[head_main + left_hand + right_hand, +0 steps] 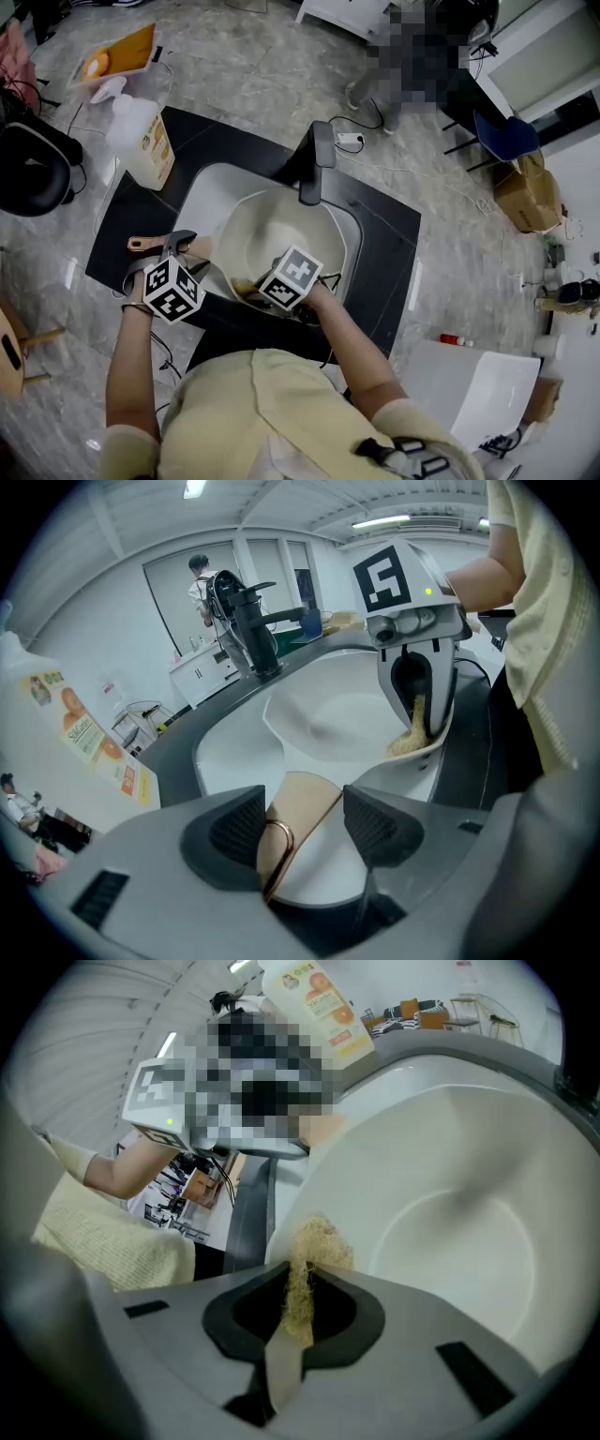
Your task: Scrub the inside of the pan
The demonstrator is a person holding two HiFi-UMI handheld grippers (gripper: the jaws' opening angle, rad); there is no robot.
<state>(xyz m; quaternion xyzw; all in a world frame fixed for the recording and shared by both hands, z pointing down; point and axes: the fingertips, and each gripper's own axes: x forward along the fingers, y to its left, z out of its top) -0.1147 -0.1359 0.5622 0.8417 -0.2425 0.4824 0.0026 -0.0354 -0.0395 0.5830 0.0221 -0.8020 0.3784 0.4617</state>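
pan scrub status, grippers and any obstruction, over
Left gripper shut on pan handle. Right gripper shut on scrubber, pressed on inner wall of pan near rim. Faucet over far rim, not blocking.

black counter [386, 236] carries a faucet [317, 161], a detergent jug [142, 141] and a white sink [201, 193] with a pan [272, 234] inside

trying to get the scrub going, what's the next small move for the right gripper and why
Probably push the right gripper down so the scrubber sweeps from the rim into the pan. The scrubber is clamped in its jaws at the pan's near rim, and the left gripper is shut on the handle, bracing it.
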